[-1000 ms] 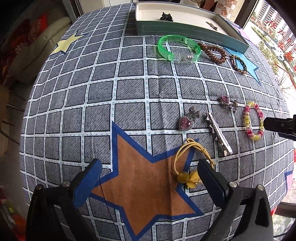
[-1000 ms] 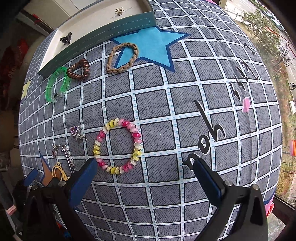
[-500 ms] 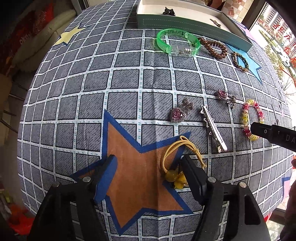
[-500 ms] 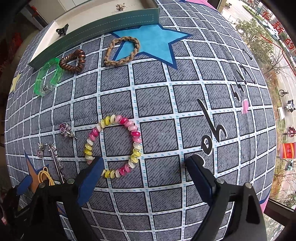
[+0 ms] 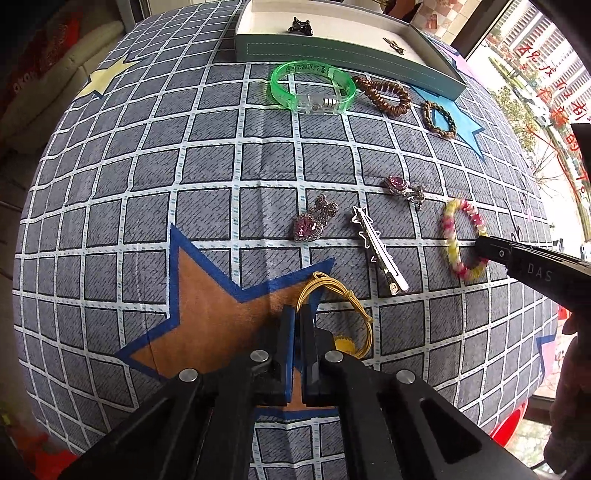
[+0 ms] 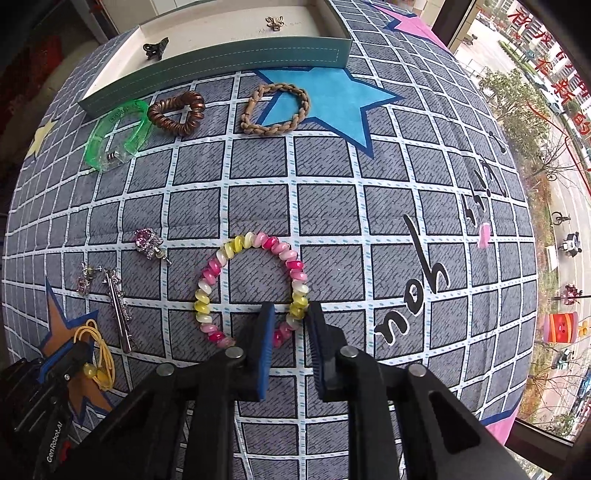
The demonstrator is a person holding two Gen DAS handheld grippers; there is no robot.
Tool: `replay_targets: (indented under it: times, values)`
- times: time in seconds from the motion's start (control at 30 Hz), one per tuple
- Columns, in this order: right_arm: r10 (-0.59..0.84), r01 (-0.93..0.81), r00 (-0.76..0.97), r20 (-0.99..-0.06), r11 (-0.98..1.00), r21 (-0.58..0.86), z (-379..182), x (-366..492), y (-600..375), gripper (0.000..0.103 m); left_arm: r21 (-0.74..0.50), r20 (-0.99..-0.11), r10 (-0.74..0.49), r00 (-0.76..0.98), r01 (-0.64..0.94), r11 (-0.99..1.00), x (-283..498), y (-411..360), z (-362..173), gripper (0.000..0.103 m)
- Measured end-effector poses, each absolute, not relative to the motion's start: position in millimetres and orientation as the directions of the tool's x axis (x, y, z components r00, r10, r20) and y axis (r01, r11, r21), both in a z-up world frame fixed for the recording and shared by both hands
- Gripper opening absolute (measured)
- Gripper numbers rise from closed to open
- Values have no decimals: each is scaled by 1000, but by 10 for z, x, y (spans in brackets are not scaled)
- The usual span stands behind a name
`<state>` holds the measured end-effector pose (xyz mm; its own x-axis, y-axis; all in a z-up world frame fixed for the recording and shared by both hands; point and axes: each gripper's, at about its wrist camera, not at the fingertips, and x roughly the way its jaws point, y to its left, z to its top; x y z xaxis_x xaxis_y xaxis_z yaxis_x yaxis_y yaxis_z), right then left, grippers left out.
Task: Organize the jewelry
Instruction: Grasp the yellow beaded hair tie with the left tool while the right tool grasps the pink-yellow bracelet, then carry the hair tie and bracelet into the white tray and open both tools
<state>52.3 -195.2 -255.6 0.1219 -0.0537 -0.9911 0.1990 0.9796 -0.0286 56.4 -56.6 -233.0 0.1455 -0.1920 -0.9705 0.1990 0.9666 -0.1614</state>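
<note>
Left wrist view: looks down on a grey checked cloth (image 5: 147, 184) over the desk. Shows the left gripper (image 5: 297, 314) at bottom centre, over a brown star print, fingers just closed to a narrow slit and pinching the cord of the yellow hair tie (image 5: 347, 295), whose loop bulges out to the right of them. Right of centre, in a row: a heart brooch (image 5: 308, 227), a silver hair clip (image 5: 380, 254) and a pink gem piece (image 5: 399, 186), all apart from one another. Along the top: a green bangle (image 5: 314, 88), a brown spiral hair tie (image 5: 384, 96) touching its right end, and a braided band (image 5: 439, 118) on a blue star, all just in front of the teal tray (image 5: 332, 51). Inside the tray: a black claw clip (image 5: 301, 26) and a small bow-shaped piece. Right wrist view: shows the right gripper (image 6: 290, 314) at bottom centre, fingers likewise just drawn in, gripping the lower right strand of the pink and yellow bead bracelet (image 6: 251, 240); rest of the bracelet flat on the cloth, ringing upward to mid-frame.
</note>
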Motion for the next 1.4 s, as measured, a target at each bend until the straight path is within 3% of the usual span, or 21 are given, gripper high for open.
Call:
replay_targets:
  times: [0.8,0.97,1.4]
  values:
    - [119,205,313,-942,960,189,-1524,1020,-2290,10,-264,-896,-332,294,248,932,1158,-464,-1567,14]
    - [139,197,352,-925,956,219,-1487,1120,-2525,10,-255,-873,-341,350,269,929,1375,-184,-1285,14]
    - [173,151,401,-900,956,251,-1346,1995,-2749,10,-244,-838,-336,430,255,936,2115,-379,-1064,14]
